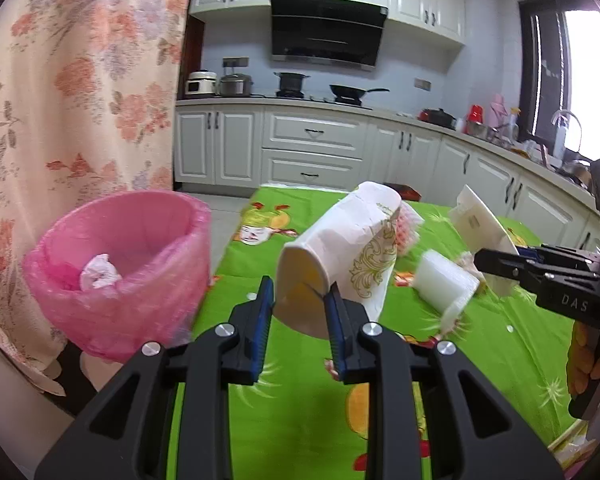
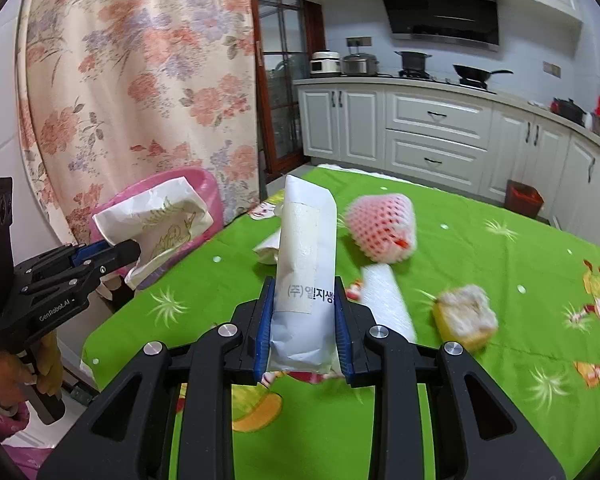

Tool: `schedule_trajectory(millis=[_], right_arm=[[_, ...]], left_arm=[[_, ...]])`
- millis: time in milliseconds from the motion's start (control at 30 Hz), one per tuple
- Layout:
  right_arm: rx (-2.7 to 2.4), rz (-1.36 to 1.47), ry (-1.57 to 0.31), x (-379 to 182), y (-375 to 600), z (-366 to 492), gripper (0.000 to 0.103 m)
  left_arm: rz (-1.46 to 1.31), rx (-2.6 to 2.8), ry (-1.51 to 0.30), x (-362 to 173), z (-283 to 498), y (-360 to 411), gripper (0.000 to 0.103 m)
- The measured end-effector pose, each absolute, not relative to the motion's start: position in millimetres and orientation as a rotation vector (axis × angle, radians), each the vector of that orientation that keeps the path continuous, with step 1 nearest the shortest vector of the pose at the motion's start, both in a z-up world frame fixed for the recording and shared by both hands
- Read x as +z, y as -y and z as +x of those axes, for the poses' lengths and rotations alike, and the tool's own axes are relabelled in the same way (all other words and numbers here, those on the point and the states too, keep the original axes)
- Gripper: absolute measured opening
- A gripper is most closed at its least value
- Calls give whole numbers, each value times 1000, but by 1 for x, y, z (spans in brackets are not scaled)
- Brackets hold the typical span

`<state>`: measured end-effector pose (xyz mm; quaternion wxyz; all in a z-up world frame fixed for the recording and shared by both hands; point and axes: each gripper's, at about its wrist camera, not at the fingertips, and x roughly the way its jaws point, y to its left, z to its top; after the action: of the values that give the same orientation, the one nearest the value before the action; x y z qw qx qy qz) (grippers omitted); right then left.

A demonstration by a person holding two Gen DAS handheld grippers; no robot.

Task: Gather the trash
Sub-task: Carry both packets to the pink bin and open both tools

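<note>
My left gripper (image 1: 300, 300) is shut on a crushed white paper cup (image 1: 340, 252) with a gold pattern, held above the green tablecloth (image 1: 300, 420). The cup (image 2: 156, 220) also shows in the right wrist view, in front of the pink bin (image 2: 208, 188). That pink-lined bin (image 1: 128, 272) stands left of the table with a crumpled tissue (image 1: 100, 272) inside. My right gripper (image 2: 304, 320) is shut on a white flat package (image 2: 306, 272) with printed text, lifted off the cloth. From the left wrist view the package (image 1: 480, 224) is at the right.
On the cloth lie a pink foam fruit net (image 2: 380, 228), a white foam roll (image 2: 388, 304), a yellow sponge piece (image 2: 466, 316) and crumpled white paper (image 2: 268, 248). A floral curtain (image 1: 80, 100) hangs behind the bin. Kitchen cabinets (image 1: 312, 148) run along the back.
</note>
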<state>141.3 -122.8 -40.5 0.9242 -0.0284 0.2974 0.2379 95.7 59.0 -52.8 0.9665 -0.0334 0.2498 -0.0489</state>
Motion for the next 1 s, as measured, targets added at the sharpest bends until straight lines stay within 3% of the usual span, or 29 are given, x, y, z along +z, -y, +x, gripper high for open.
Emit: schedule_trajectory(millis=[1000], right_arm=[[819,-162,-557,-22,-61,219,28]], left_arm=[[-124,207,-438,-23,121,-200,25]])
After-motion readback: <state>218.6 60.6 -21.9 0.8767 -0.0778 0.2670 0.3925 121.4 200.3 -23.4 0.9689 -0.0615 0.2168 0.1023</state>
